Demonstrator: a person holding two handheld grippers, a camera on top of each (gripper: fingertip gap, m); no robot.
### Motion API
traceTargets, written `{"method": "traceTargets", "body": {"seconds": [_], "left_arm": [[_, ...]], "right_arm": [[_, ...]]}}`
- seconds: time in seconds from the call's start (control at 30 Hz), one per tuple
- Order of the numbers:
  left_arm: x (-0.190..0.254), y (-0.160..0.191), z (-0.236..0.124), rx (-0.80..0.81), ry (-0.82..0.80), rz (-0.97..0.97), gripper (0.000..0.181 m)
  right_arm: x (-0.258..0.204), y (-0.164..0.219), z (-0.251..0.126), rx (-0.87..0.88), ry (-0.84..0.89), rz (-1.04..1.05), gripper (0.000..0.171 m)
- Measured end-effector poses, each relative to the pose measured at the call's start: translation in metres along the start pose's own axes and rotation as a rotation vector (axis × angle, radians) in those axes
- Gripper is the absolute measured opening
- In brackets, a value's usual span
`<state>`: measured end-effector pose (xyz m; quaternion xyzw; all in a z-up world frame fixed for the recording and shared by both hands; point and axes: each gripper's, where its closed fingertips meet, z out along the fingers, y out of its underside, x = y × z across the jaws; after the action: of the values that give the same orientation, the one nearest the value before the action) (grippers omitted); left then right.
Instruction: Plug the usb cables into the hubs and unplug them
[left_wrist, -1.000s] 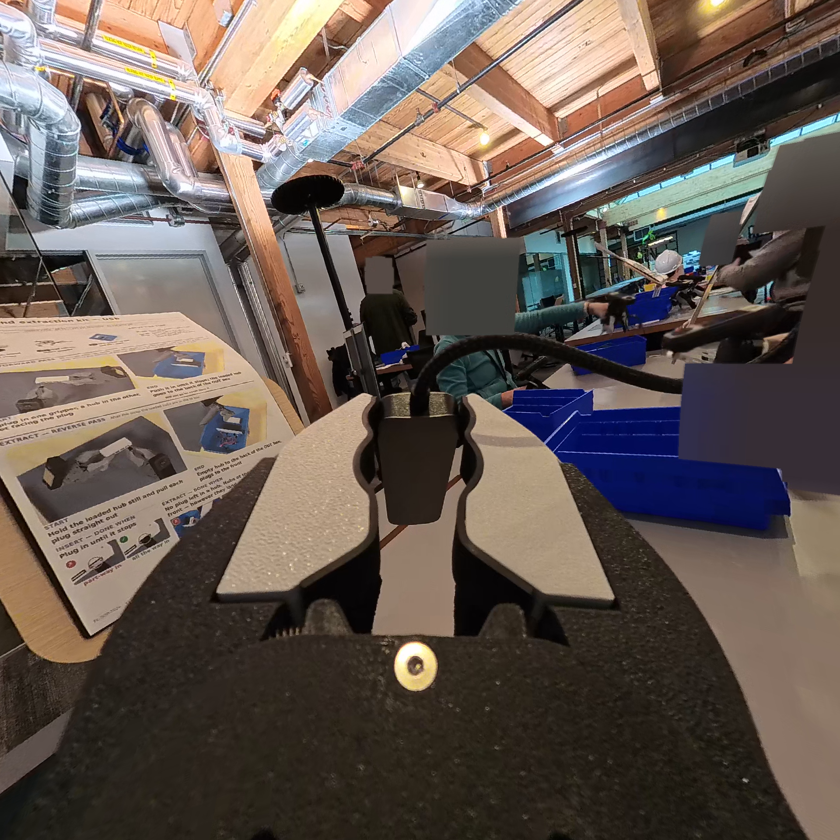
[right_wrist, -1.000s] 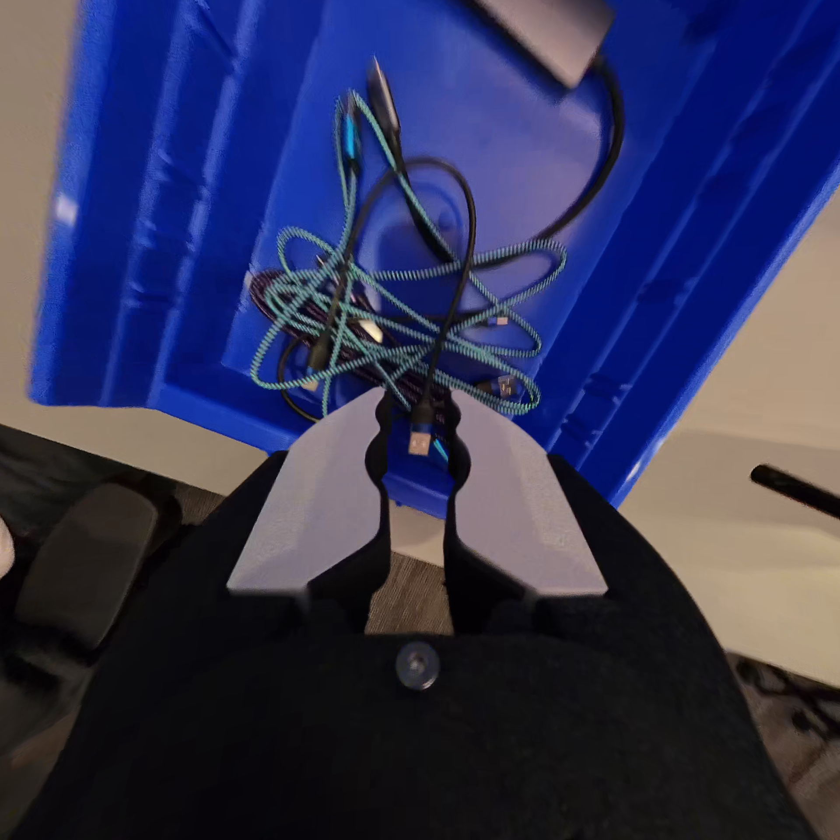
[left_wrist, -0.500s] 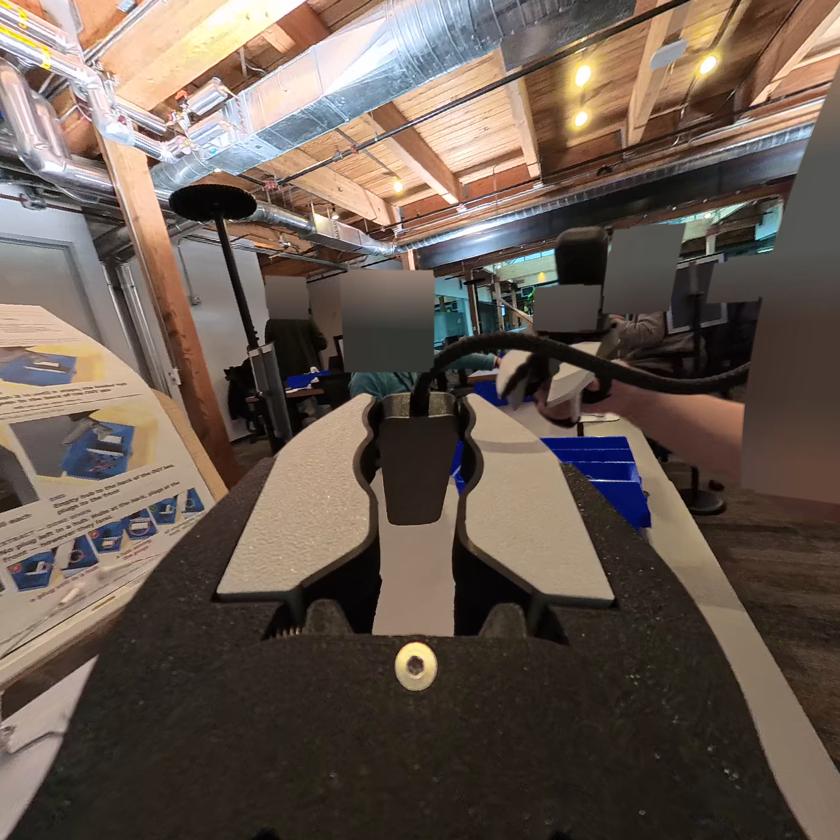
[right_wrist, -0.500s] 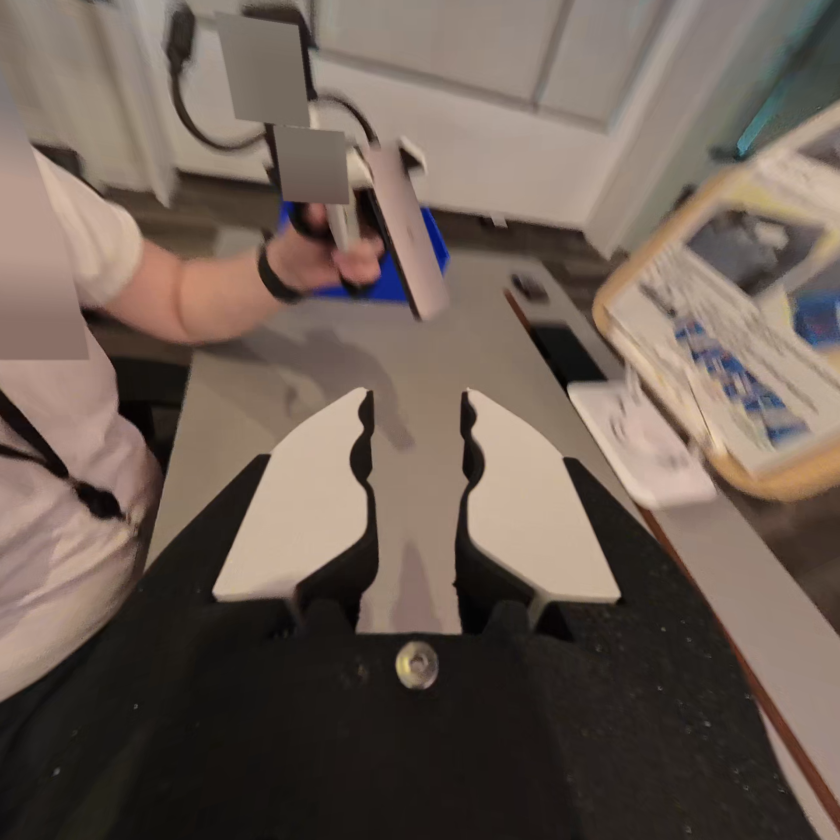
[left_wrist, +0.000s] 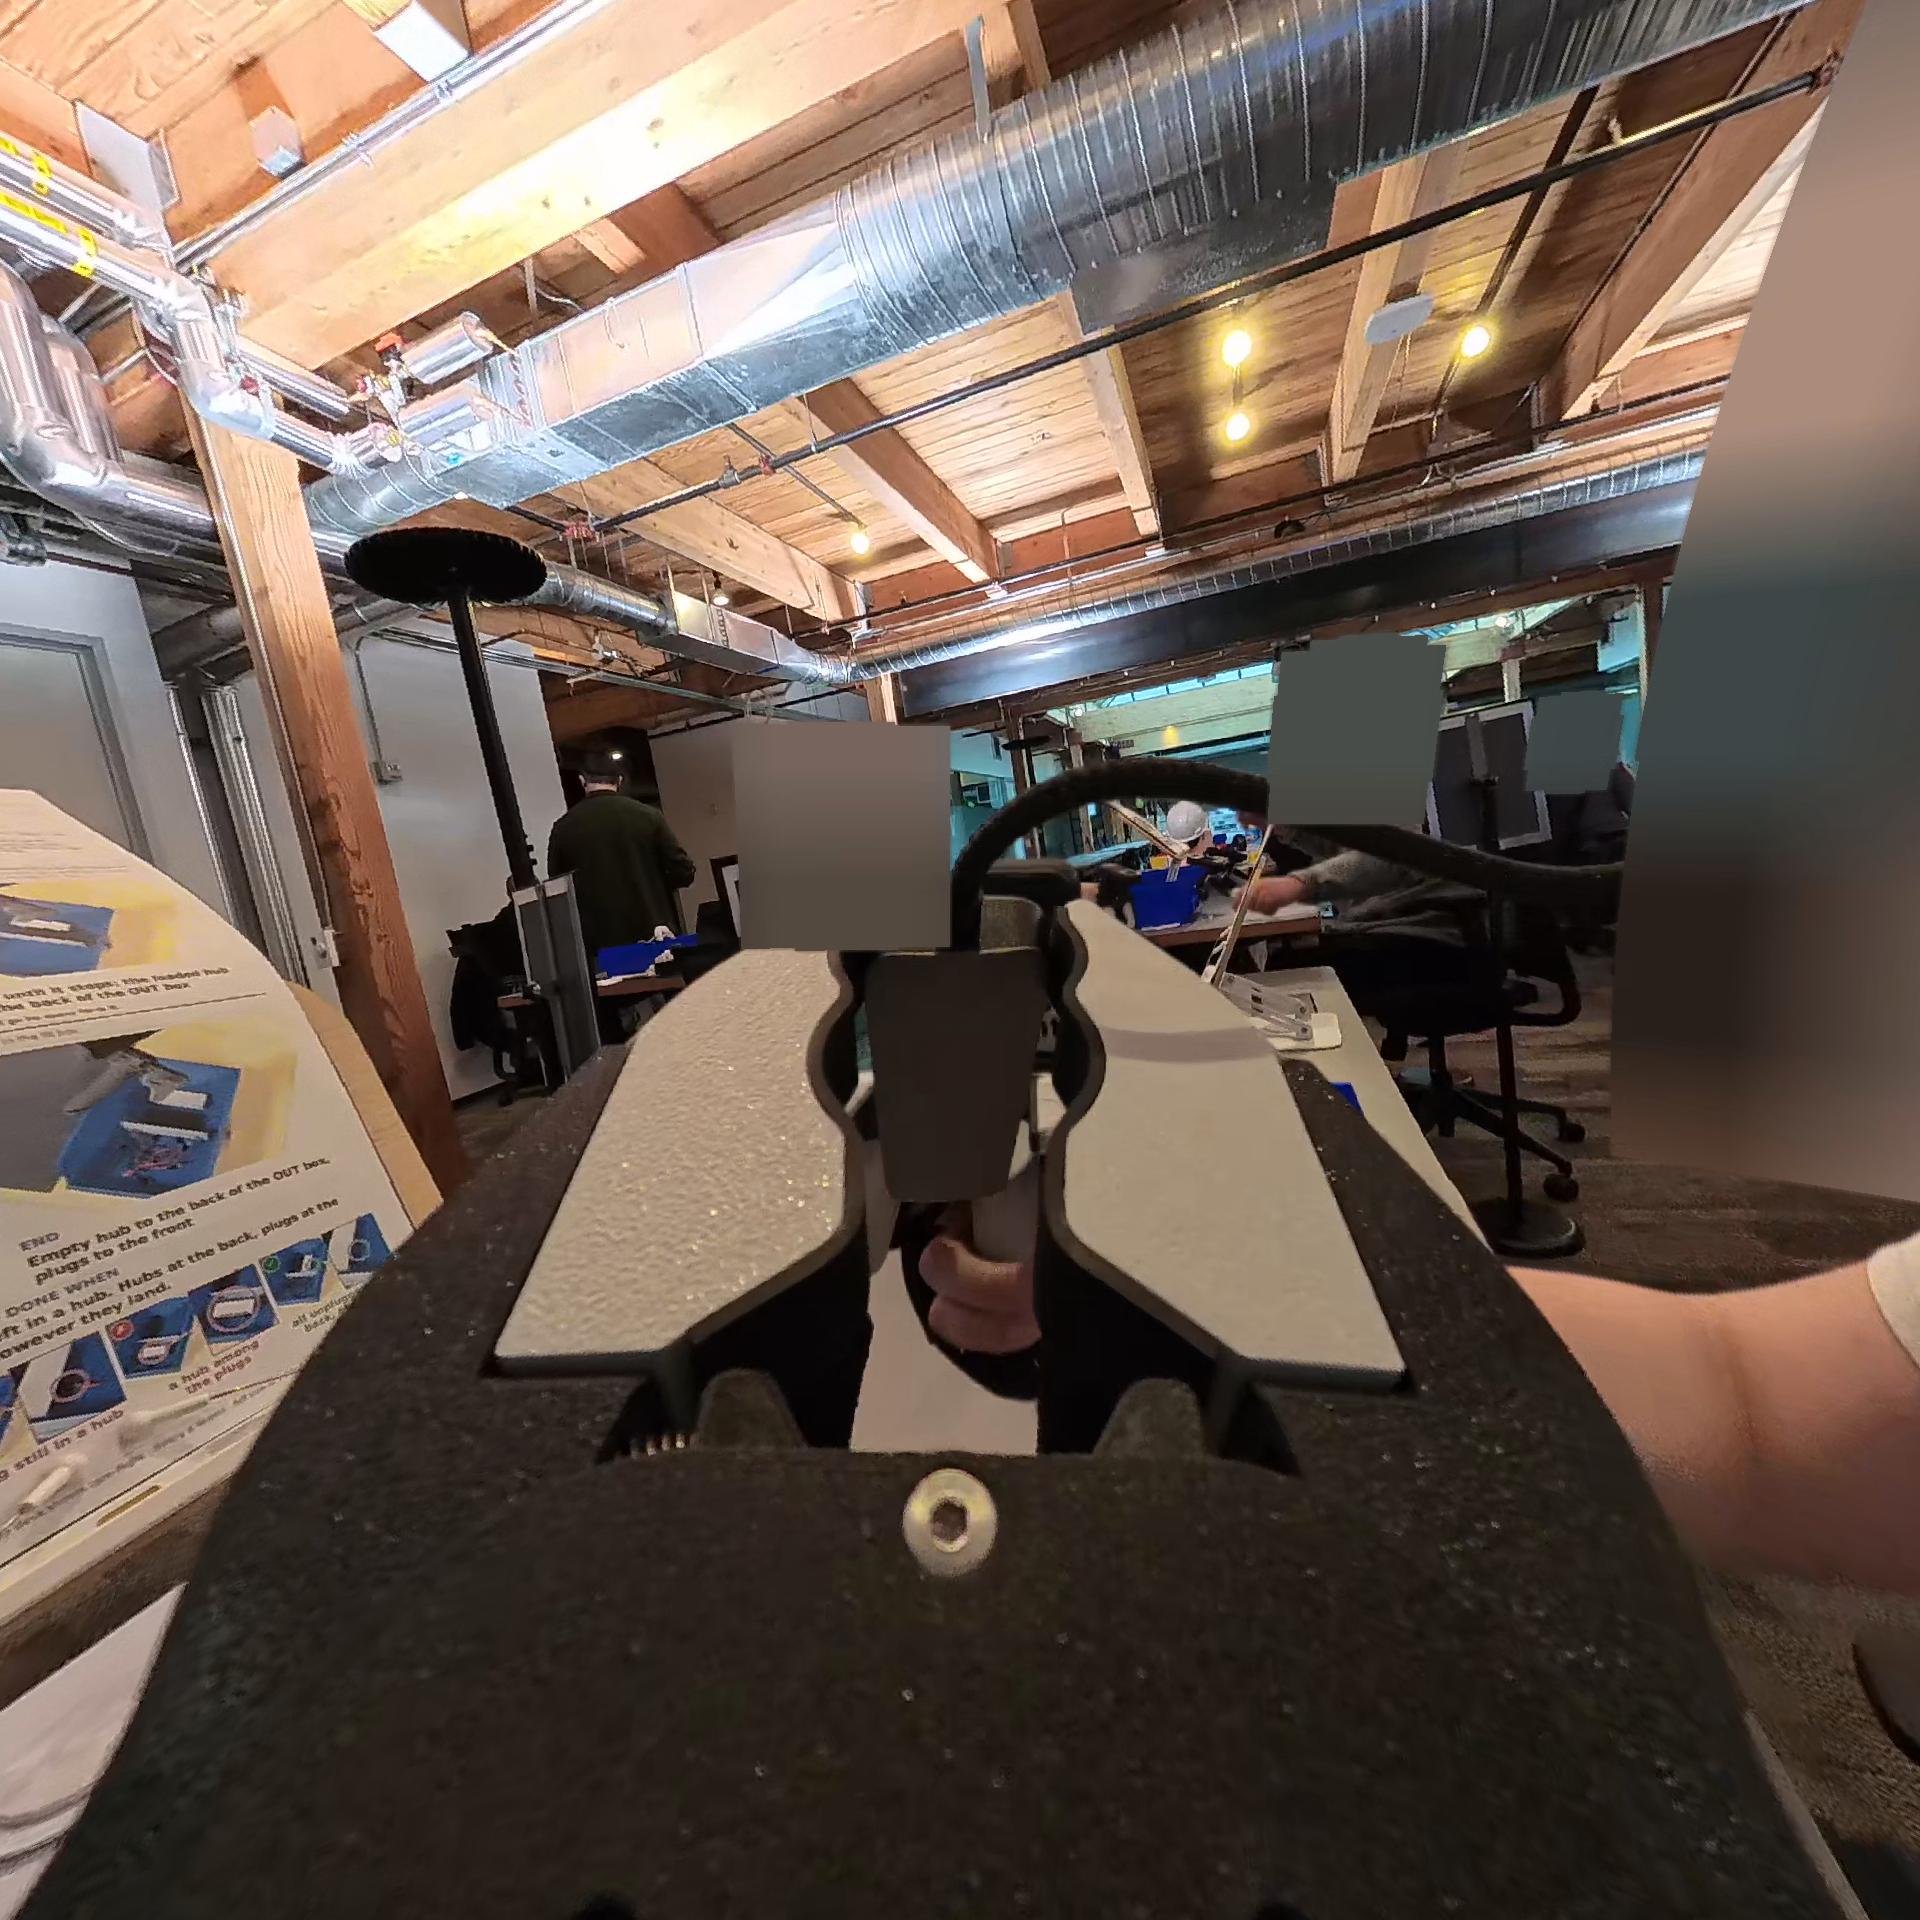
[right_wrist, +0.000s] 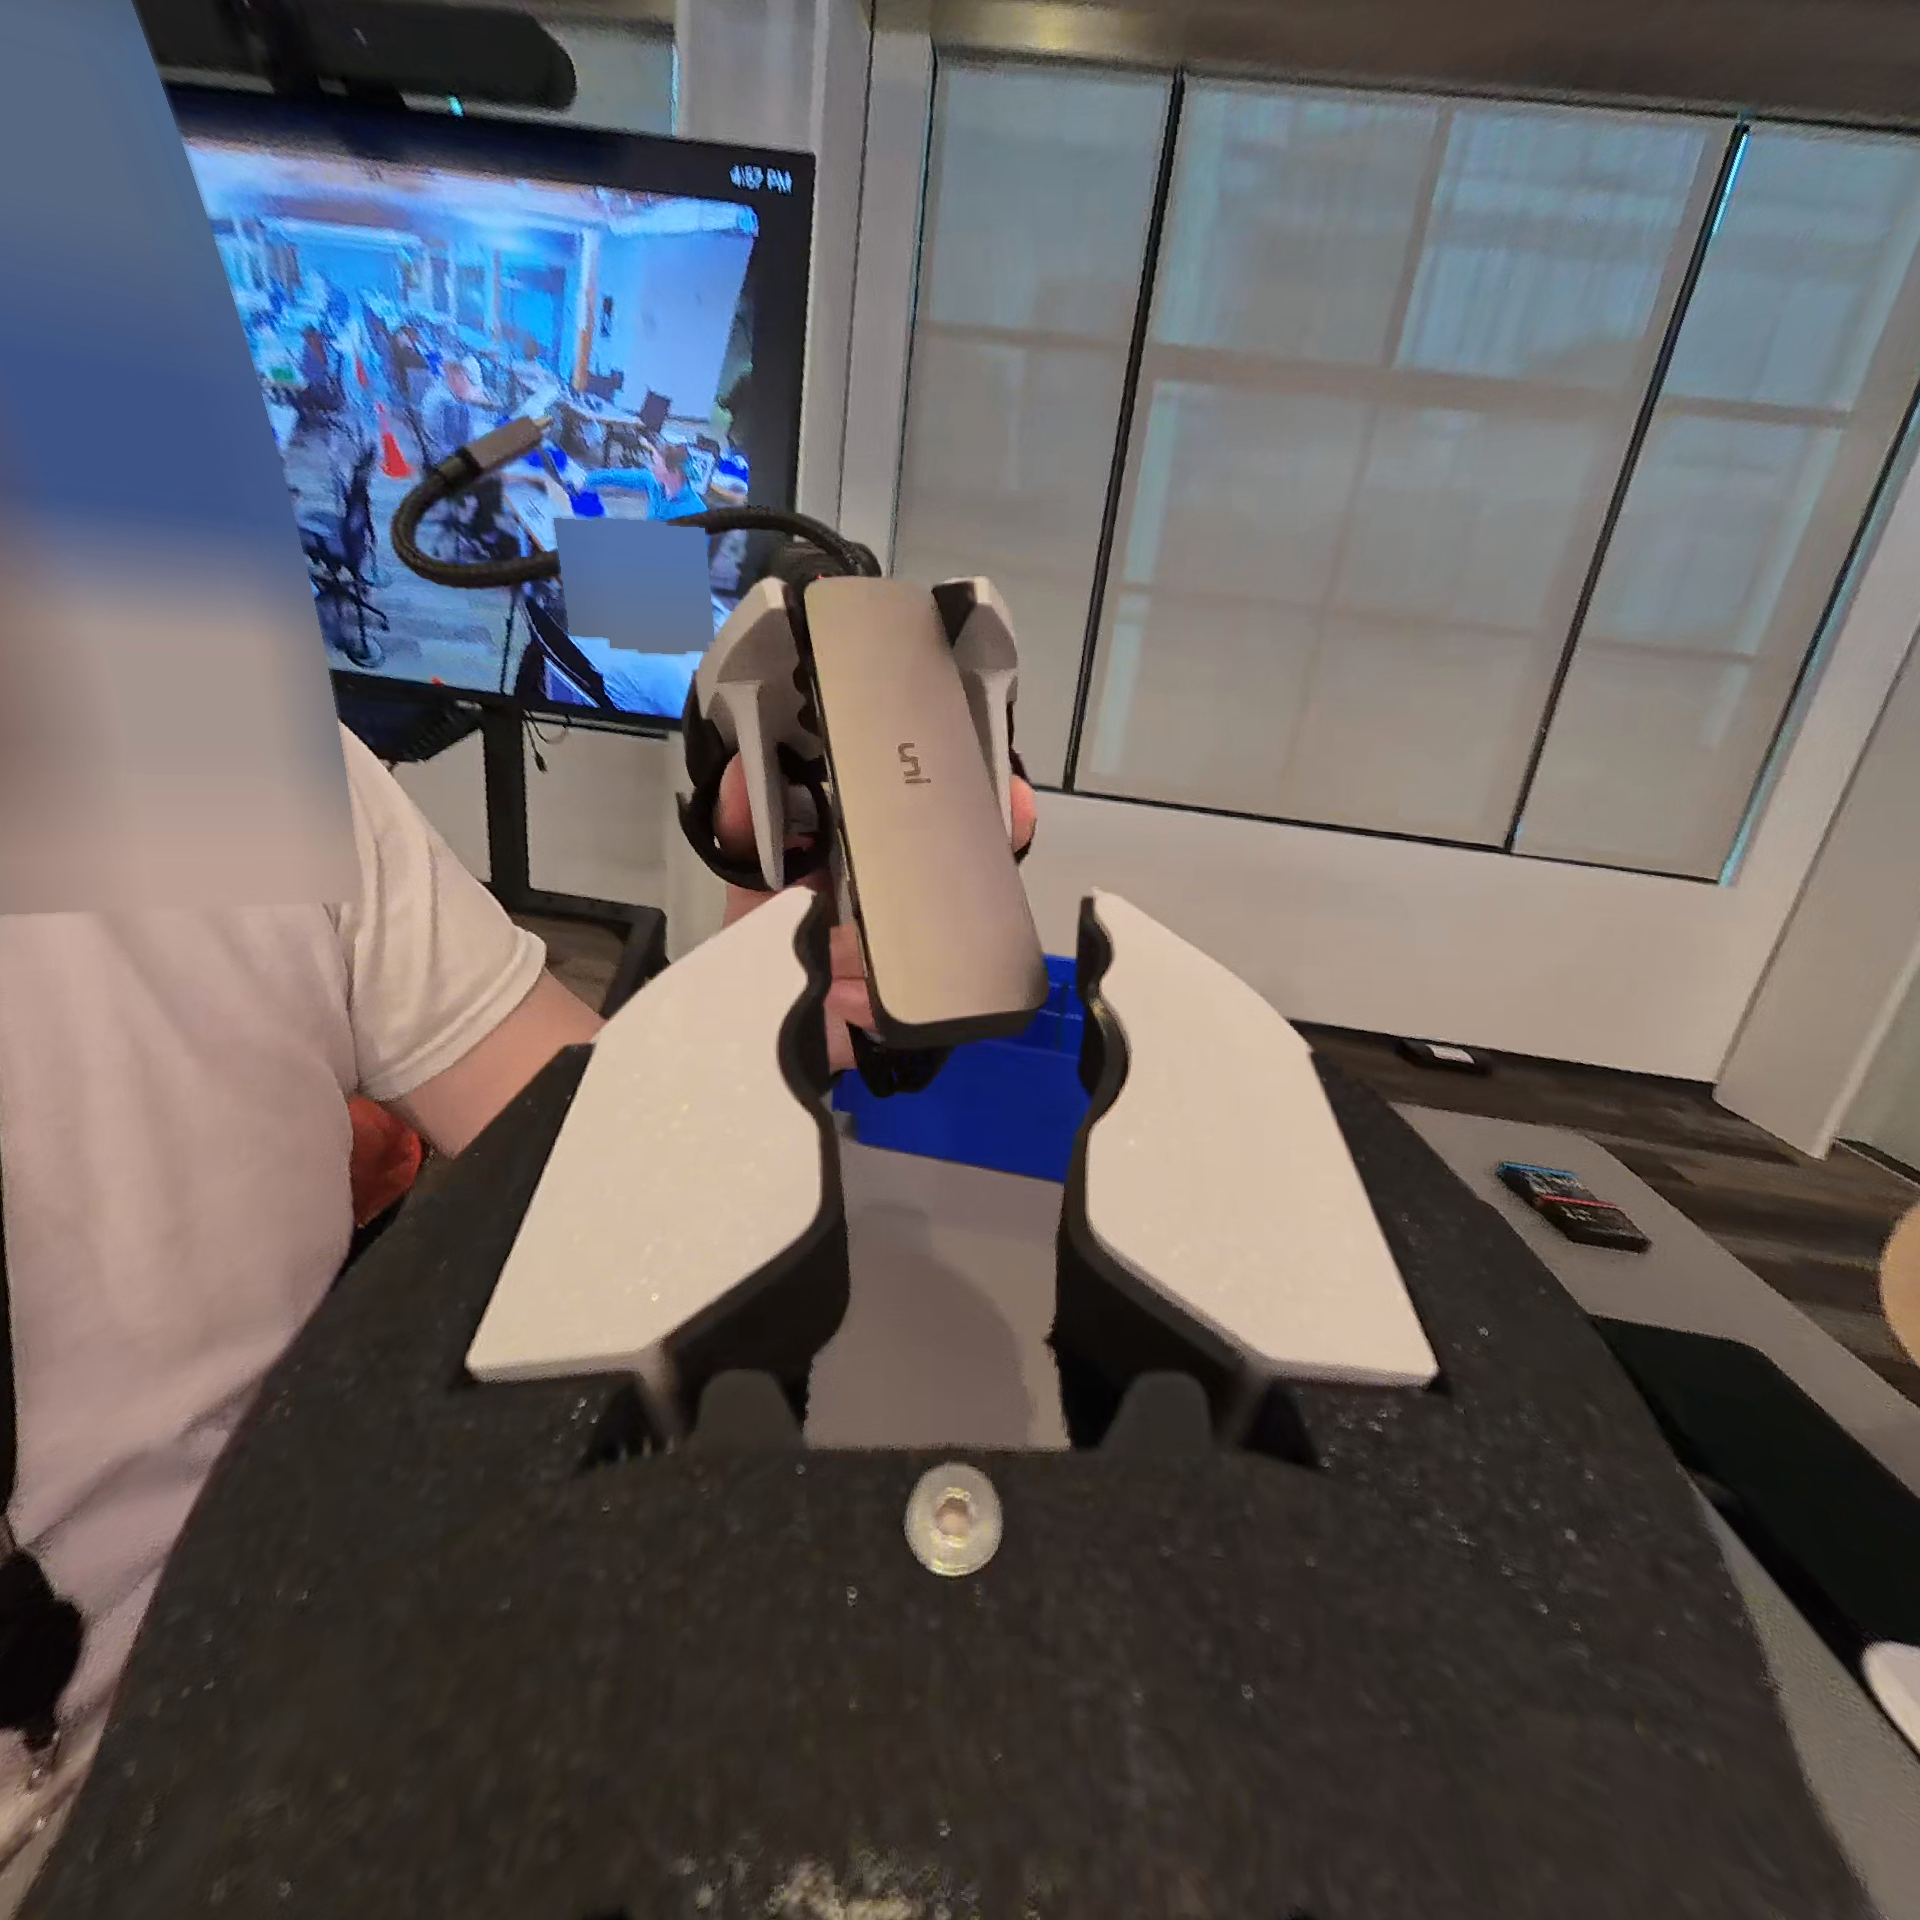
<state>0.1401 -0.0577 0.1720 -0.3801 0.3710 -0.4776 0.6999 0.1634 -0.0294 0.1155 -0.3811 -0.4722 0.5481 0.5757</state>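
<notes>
- My left gripper has its fingers clamped on the grey hub, held up in the air above the worktop.
- Hub's long axis runs along those fingers; cable end away from my left hand, braided cable arcing off.
- Right gripper: fingers apart, empty, facing the hub's broad face.
- Only the right view shows the hub's full length and the blue bin below.

An open-plan workshop or lab in a converted loft: exposed timber beams and silver ducts overhead, people at rows of counters with blue bins and office chairs, and a large wall screen.
</notes>
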Motion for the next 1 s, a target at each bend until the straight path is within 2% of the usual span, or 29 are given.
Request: {"method": "traceTargets", "body": {"seconds": [0.17,0.67,0.9,1.0], "left_arm": [[-0.001,-0.002,-0.001,0.01,-0.002,-0.012,0.033],[0.004,0.003,0.003,-0.002,0.021,-0.028,0.034],[0.002,0.009,0.004,-0.03,0.014,-0.057,0.034],[0.002,0.01,0.004,-0.053,0.008,-0.042,0.042]], "right_arm": [[-0.005,-0.002,0.009,0.084,-0.036,0.04,0.042],[-0.012,0.003,0.011,0.079,-0.129,0.139,0.034],[-0.01,0.0,0.003,0.036,-0.074,0.092,0.034],[-0.01,-0.007,-0.005,0.017,-0.026,0.036,0.034]]}}
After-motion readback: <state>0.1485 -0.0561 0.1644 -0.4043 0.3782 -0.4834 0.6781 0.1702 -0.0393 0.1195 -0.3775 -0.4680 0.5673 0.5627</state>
